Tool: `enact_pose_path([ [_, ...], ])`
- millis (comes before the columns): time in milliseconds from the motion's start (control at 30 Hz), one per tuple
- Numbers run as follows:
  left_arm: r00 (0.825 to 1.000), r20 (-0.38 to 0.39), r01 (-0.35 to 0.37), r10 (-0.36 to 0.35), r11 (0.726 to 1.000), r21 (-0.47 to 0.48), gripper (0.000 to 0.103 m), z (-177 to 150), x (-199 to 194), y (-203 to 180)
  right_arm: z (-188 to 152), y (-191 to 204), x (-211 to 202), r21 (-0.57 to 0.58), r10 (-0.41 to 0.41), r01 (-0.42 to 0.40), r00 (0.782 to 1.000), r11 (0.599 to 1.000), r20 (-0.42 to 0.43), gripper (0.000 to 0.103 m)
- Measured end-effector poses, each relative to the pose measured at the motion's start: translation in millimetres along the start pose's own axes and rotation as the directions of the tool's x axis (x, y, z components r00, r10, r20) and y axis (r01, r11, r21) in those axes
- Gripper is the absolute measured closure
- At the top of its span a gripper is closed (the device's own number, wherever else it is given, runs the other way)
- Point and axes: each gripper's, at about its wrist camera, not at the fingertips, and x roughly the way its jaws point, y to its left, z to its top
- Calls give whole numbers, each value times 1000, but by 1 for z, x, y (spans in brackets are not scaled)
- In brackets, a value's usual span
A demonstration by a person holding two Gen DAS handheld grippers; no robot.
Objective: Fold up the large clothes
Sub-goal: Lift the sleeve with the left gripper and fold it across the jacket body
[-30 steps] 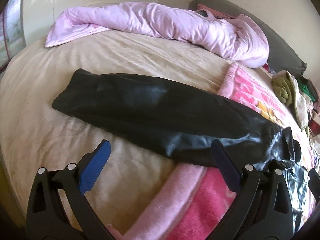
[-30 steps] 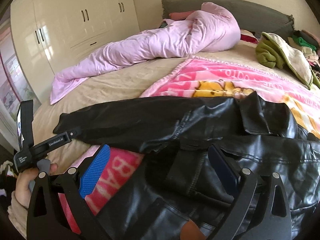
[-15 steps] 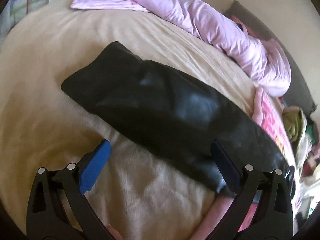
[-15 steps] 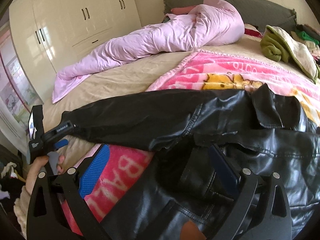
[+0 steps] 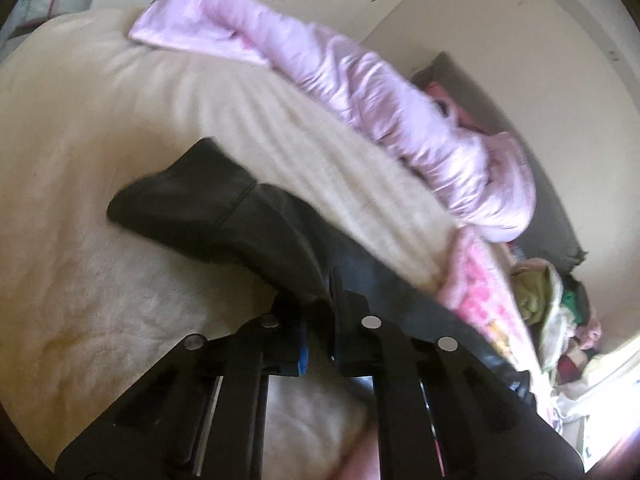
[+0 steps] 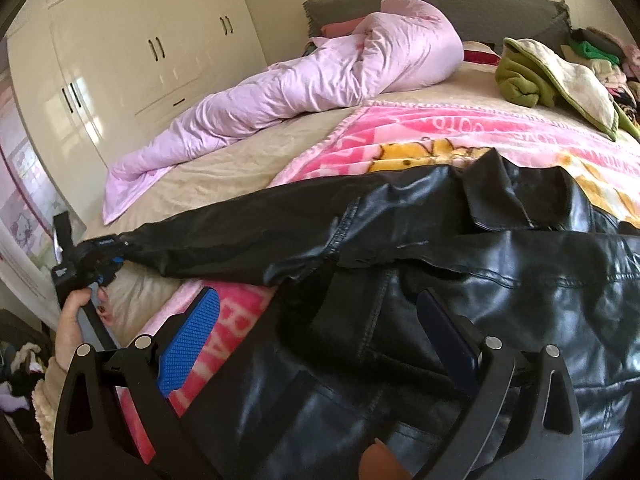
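Lying across a fuzzy beige bedspread (image 5: pixel 100 208) and a plush pink blanket (image 6: pixel 400 140), a glossy black leather jacket (image 6: pixel 500 288) spreads one long sleeve (image 5: pixel 208 208) sideways. The left tongs (image 5: pixel 320 300) have just closed and now pinch the sleeve near its cuff. The right tongs (image 6: pixel 316 320) hover wide apart over the jacket's creased body, gripping nothing. A crumpled lilac duvet (image 6: pixel 320 80) sits behind.

Your jacket (image 6: pixel 460 280) lies across the bed (image 6: pixel 224 168), body on the blanket (image 6: pixel 420 140), sleeve (image 5: pixel 192 204) stretched left over the sheet. Behind it the duvet (image 6: pixel 320 80) runs toward the headboard (image 6: pixel 480 8); wardrobe (image 6: pixel 120 48) stands left.
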Motion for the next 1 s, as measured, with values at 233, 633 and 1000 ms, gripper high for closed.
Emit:
enact_pose_path([
  [233,987,87,123,-133,986,112,102,1,-46,-49,-8,-21,-34,40,-12,11,999,999,31,5],
  [633,943,108,262,-315,902,344,103,-38,-119,-171,-45,-95,-116,178,-108,91,990,980,92,5],
  [1000,897,10,355,-441,735,578,103,-117,-150,-285,-77,-149,-174,330,-115,53,978,943,171,5],
])
